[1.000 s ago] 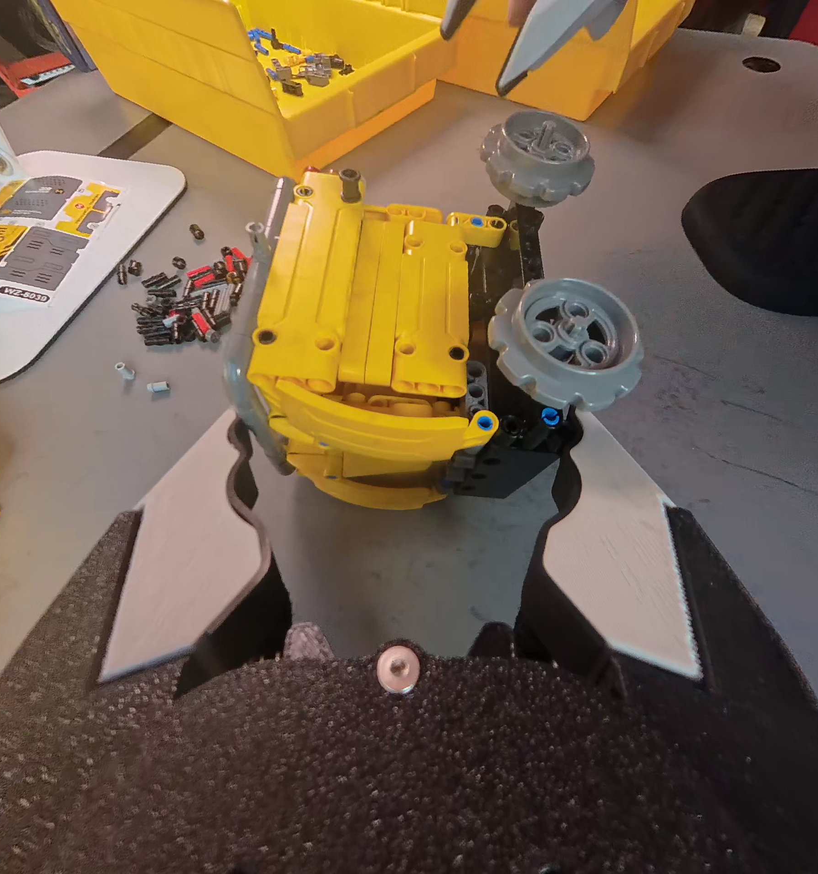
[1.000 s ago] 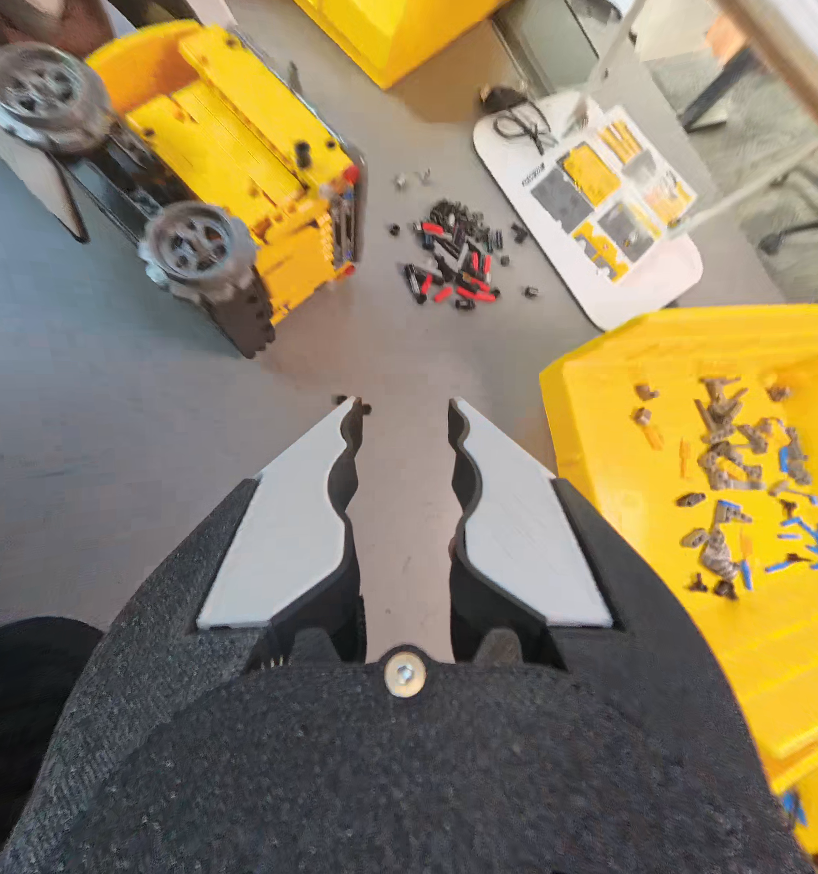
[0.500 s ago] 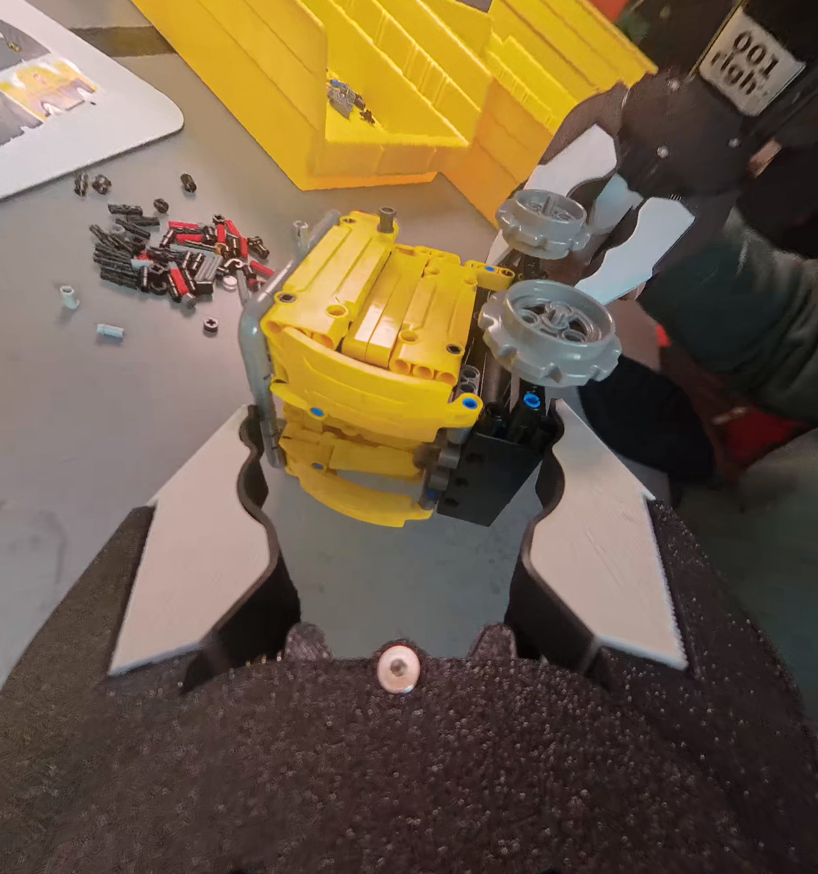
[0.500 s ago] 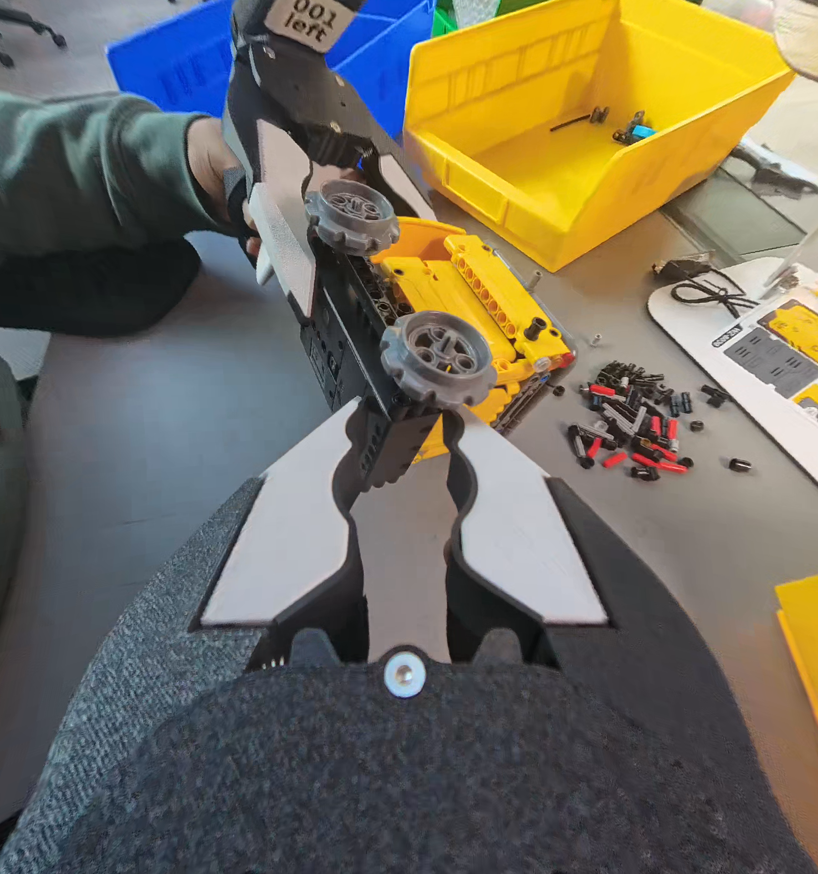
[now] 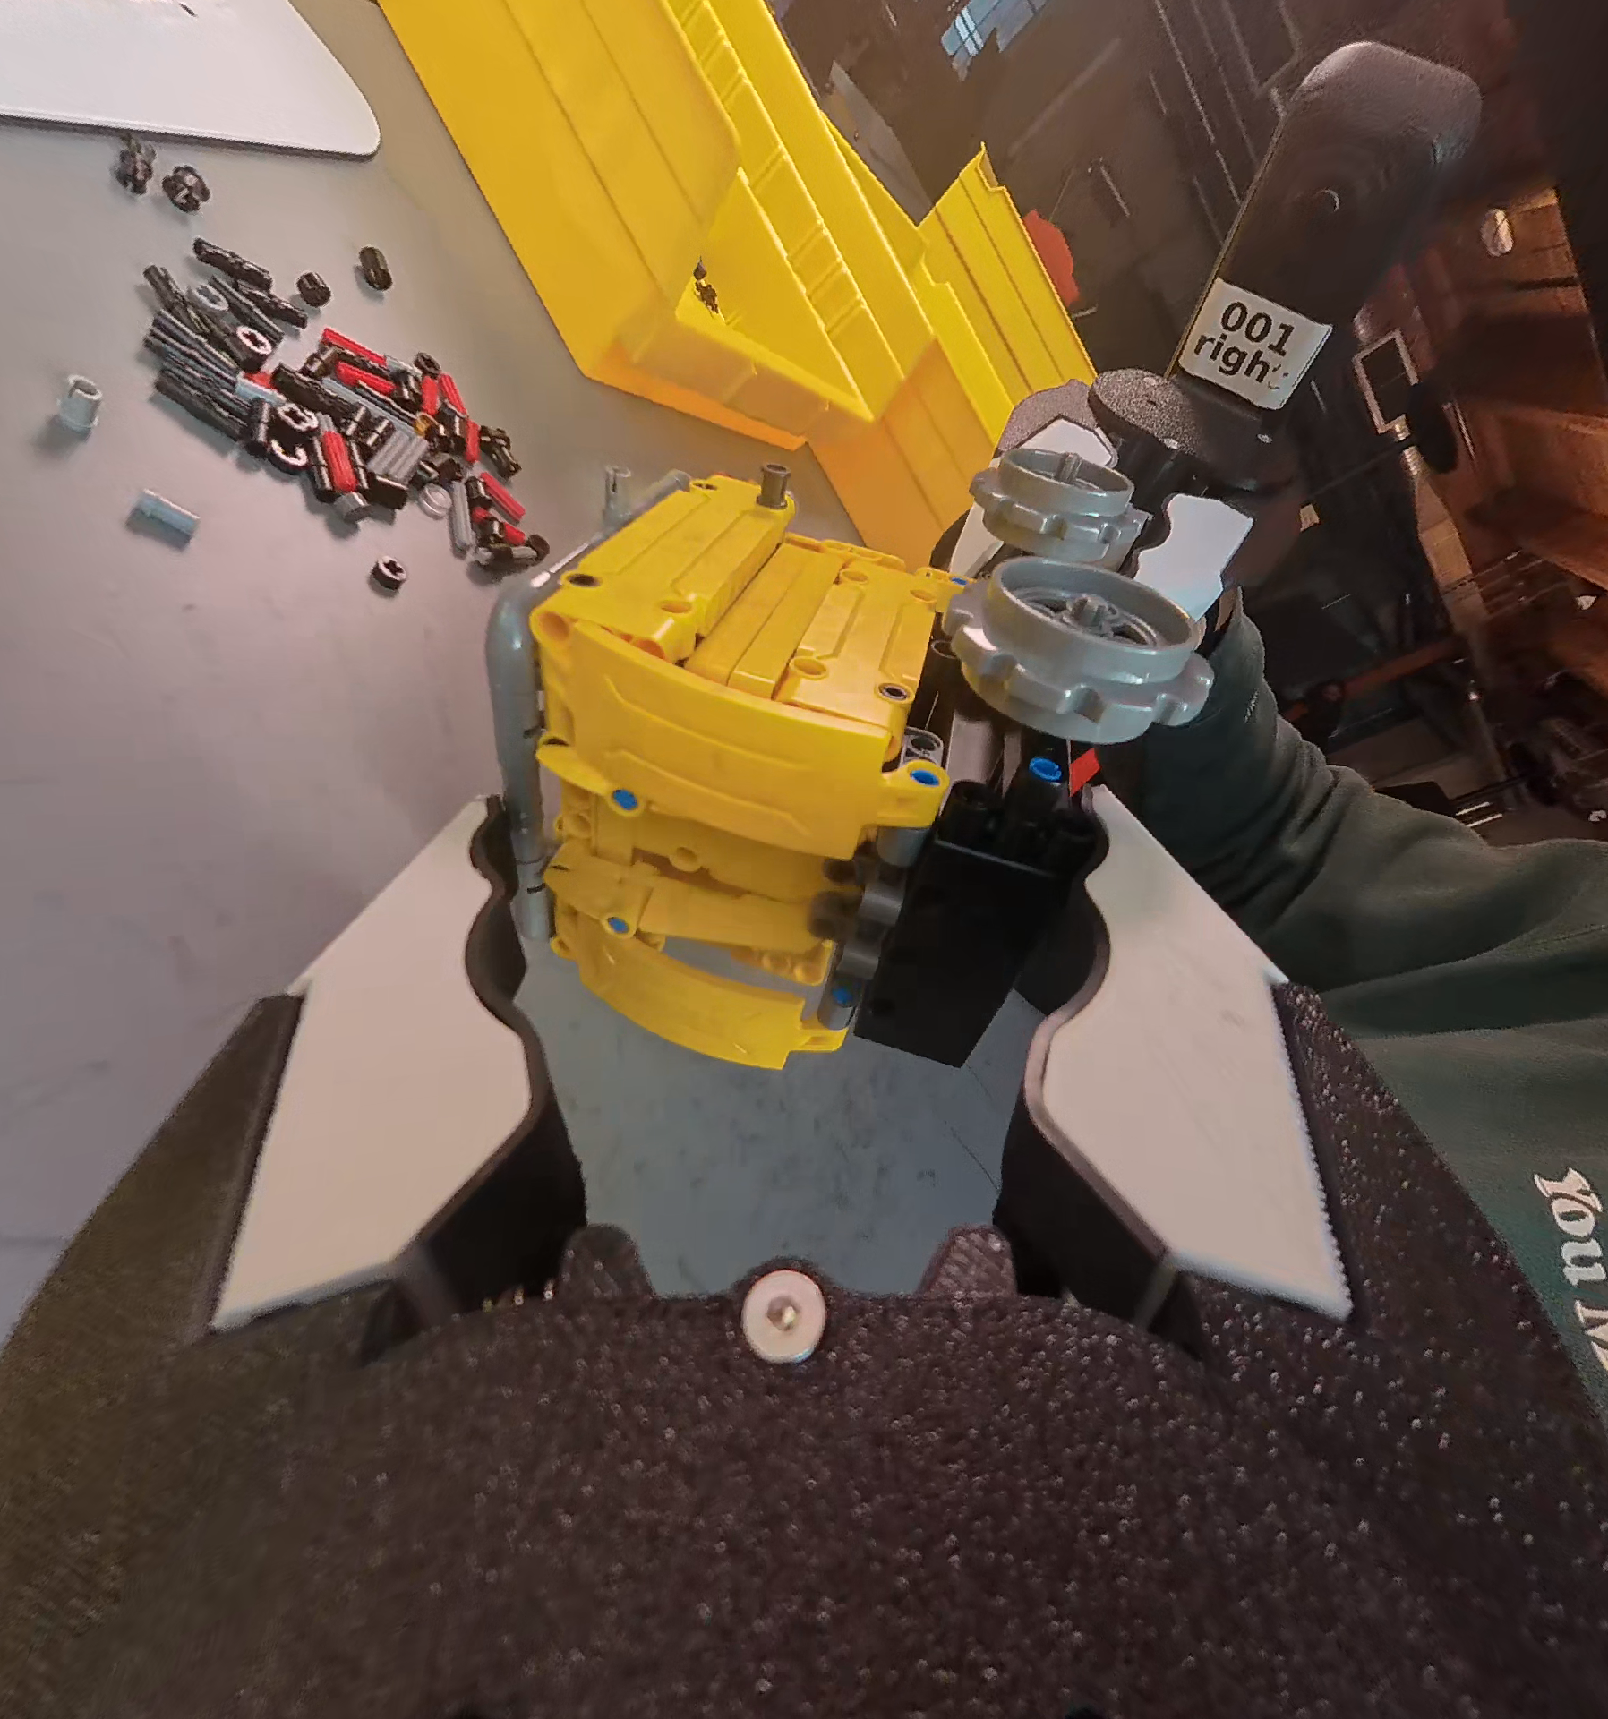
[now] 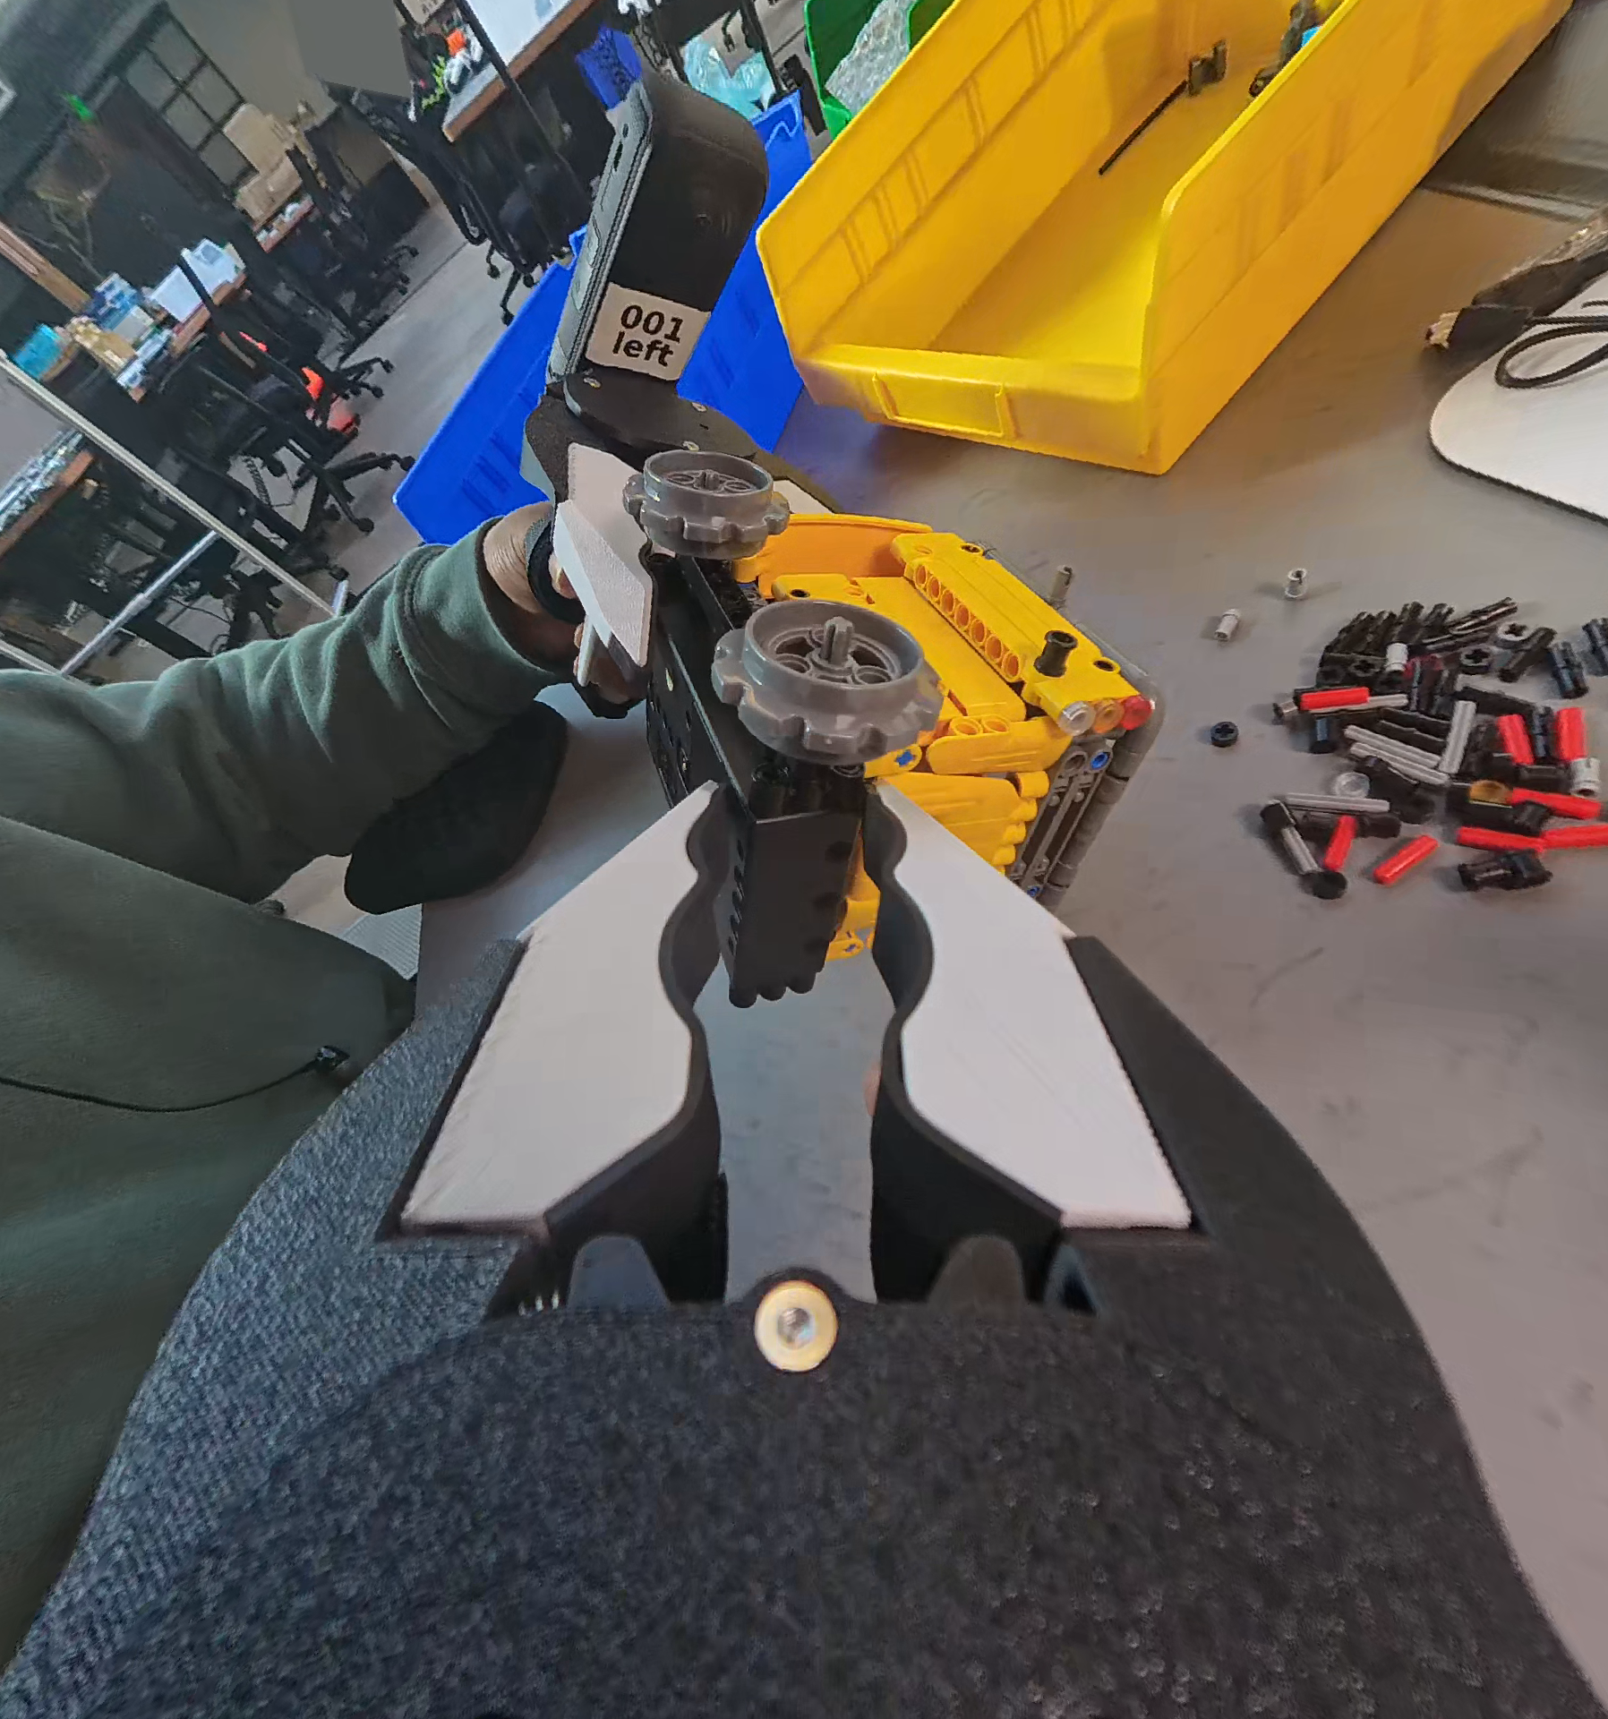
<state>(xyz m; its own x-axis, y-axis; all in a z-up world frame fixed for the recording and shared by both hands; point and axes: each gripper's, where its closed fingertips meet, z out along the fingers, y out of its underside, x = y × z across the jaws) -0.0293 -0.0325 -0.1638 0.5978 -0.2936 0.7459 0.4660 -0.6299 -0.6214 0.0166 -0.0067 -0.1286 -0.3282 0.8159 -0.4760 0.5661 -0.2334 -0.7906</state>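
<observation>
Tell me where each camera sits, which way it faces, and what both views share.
Left wrist view: sits on the left gripper, looking down its fingers at the yellow toy truck it clamps; a green sleeve shows.
Right wrist view: sits on the right gripper, facing the truck's black end; sleeve and hand show.
Shared: truck, grey wheels, loose pegs, yellow bins.

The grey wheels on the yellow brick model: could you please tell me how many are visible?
2. One wheel sits just above the right hand-held gripper; the other wheel is farther along the black frame, by the left hand-held gripper. More may be hidden on the model's far side.
</observation>
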